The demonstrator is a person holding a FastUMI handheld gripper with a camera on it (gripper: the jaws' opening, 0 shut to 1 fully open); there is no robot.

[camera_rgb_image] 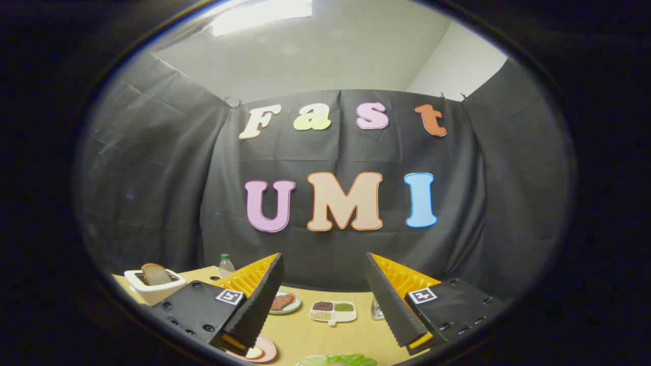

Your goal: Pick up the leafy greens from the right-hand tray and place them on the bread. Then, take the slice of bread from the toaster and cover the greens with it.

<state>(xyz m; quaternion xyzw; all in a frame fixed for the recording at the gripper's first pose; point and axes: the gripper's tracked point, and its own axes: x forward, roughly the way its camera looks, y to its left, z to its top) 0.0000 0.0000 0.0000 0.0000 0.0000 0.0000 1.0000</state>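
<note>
Greens (pixel 339 360) on tray below wide-open, empty gripper (pixel 325 325); bread (pixel 155 274) in toaster (pixel 152 291).

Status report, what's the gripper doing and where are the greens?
Gripper open, fingers wide apart, holding nothing. Greens on table just below them, untouched. Bread upright in toaster. Nothing in the way.

The scene is lit from a bright, overexposed ceiling light (pixel 264 12) overhead. Straight lines are bent strongly by fisheye distortion toward the rim. The bench (pixel 325 335) is evenly lit, and focus is kept sharp.
</note>
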